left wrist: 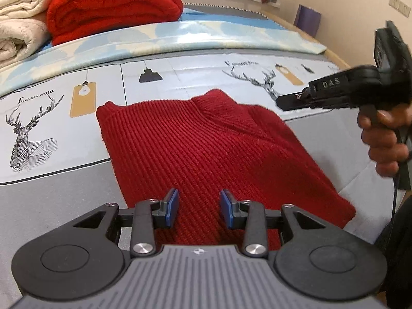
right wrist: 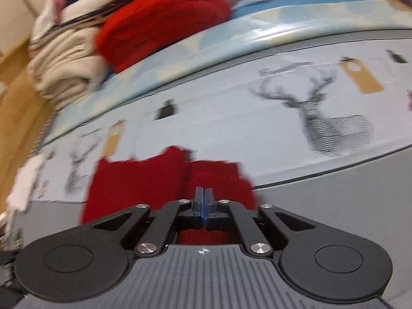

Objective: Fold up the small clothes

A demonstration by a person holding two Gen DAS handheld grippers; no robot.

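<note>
Knitwear first: the red sweater [left wrist: 203, 152] is a chunky ribbed knit, so it's judged soft, floppy and fairly light, with plenty of stretch and no risk of breakage. Grippy too, since ribbing like that isn't slippery. It's laid flat on the bed [left wrist: 77, 180], on the grey part of a deer-print cover, collar pointing away from the left wrist camera. One side looks already turned in over the body, though how neatly can't be told.

Best places to be grabbed, as a guess: a hem corner or a folded edge, pinched through both layers so the knit doesn't sag and drag. A single layer taken mid-panel would probably just stretch.

The left tool [left wrist: 198, 209] is held low over the near hem, angled down at the fabric, blue pads partly apart with nothing between them. Whether the hem is touched can't be made out.

The right tool [right wrist: 203, 200] is seen in its own blurry view with the pads closed flat together, and no cloth appears to be caught between them. From the left view it's held up off the sweater's right side, gripped by a hand [left wrist: 383, 139], pointed in toward the collar.

A folded red blanket [left wrist: 113, 5] and cream bedding [left wrist: 20, 25] are stacked at the far end of the bed, well apart from the work.
</note>
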